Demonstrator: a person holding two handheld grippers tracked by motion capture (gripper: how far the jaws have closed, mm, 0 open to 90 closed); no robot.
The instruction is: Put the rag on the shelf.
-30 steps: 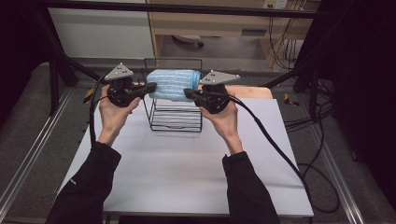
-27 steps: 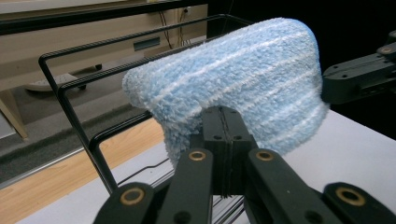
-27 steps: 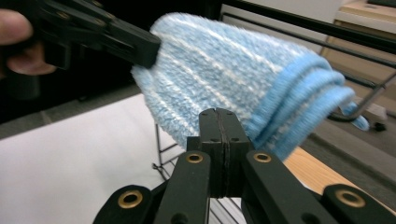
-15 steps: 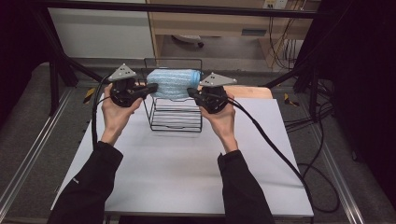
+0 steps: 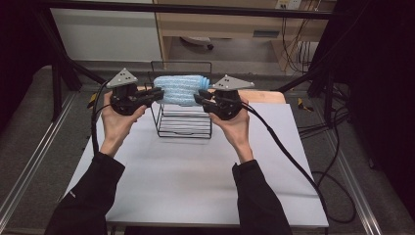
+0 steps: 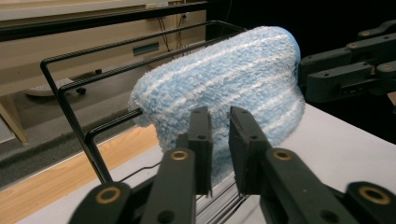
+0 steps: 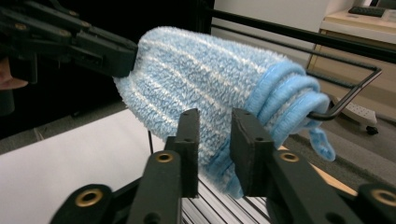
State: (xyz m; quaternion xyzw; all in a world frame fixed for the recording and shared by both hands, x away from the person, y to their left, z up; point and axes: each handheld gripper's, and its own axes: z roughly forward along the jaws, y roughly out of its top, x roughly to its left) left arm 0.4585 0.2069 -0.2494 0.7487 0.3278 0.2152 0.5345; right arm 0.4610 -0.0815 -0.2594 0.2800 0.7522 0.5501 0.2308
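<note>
High view – cloth: a fluffy blue cloth, rolled or folded, lies draped over the top rails of a black wire rack at the 12 o'clock end of the white table.
High view – grippers: the left gripper meets the cloth's 9 o'clock end, the right gripper its 3 o'clock end; each sits in a hand.
Left gripper view – jaws: a narrow gap has just been opening between them; a fold of the cloth sits in that gap, but whether the pads press on it I cannot tell. The rack's rails run off toward 10 o'clock.
Right gripper view – jaws: likewise just opening, slightly apart, with the cloth's lower edge between them; the bound hem at 3 o'clock hangs over a rail. Contact again unclear.
Step in hand: by my reading, letting go after laying the cloth on the rack.
Next move: probably widen both gaps fully, then draw each gripper outward along its own line, without dragging the pile off the rails.
</note>
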